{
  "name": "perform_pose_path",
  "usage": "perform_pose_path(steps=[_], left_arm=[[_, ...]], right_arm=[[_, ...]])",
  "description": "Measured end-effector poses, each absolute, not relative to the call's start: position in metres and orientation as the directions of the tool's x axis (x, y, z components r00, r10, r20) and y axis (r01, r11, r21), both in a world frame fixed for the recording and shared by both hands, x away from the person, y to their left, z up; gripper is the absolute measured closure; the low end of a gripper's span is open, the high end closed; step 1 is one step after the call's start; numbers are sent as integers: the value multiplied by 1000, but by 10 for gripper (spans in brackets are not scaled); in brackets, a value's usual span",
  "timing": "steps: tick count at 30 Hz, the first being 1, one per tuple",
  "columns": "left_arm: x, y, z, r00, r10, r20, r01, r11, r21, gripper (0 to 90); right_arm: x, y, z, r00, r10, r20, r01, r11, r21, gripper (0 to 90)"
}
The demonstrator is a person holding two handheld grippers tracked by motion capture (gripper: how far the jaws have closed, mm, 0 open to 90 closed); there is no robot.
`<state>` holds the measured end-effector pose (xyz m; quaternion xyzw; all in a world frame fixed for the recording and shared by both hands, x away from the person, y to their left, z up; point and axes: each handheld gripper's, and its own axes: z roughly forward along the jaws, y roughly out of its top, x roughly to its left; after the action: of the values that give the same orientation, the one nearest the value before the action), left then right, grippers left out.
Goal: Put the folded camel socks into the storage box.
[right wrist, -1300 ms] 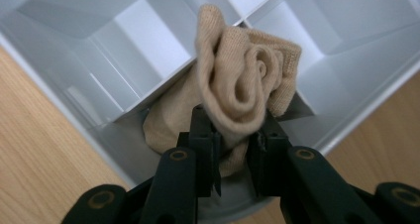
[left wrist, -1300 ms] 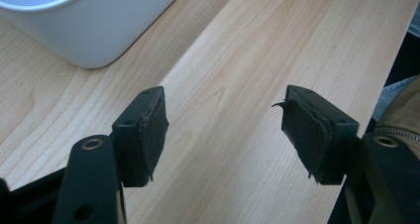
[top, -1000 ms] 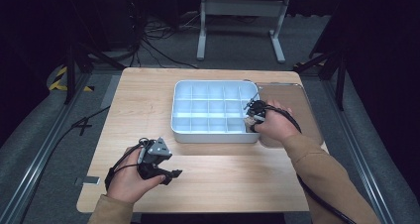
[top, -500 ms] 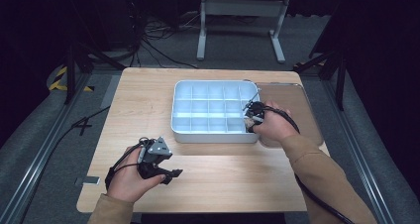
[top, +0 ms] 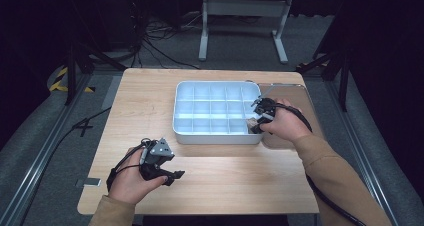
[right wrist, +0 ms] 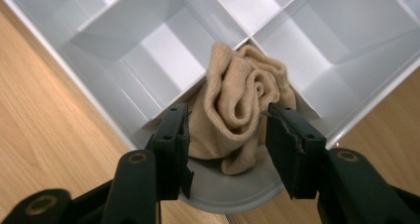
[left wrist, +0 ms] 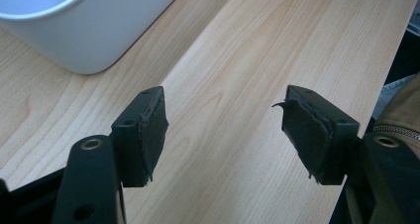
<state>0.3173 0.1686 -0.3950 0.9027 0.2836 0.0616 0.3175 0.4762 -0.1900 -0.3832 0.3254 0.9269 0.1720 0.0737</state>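
While the person's left hand (top: 131, 178) rests low on the wooden table (top: 150, 101), toward seven o'clock from the white divided tray (top: 216, 134), the left gripper (top: 170, 177) it holds sits just above the bare wood with its jaws spread wide and nothing between them. Seen from the left gripper view, the two black pads (left wrist: 151, 132) stand well apart over the grain, and a rounded corner of the tray (left wrist: 84, 35) sits off at eleven o'clock.

Over at the tray's corner toward four o'clock, the right hand (top: 284, 126) holds the right gripper (top: 256, 120) at the rim, with its cable (top: 300, 117) looping back along the tan sleeve (top: 340, 181). From the right gripper view, a rolled beige sock (right wrist: 237, 110) is bunched into the corner compartment of the tray (right wrist: 148, 45), pressed up against the dividers. The right gripper (right wrist: 225, 135) has its jaws on either side of the sock, touching or nearly touching the fabric; I cannot tell whether they are gripping it or merely bracketing it. A flat grey lid or panel (top: 292, 93) lies just beside the tray at three o'clock.
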Motion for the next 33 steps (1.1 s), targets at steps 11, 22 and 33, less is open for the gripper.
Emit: perform_pose_path(steps=[11,22,33], left_arm=[[321,166,-395,835,544,-76,472,-639,607,345],[322,162,-393,840,537,-78,467,-643,607,345],[319,161,-391,842,533,-85,466,-638,613,343]], right_arm=[[460,-205,-357,-787,617,-23,521,683,513,506],[434,-221,-344,-819,573,20,438,603,667,455],[413,-228,-345,-847,531,33,377,555,742,407]])
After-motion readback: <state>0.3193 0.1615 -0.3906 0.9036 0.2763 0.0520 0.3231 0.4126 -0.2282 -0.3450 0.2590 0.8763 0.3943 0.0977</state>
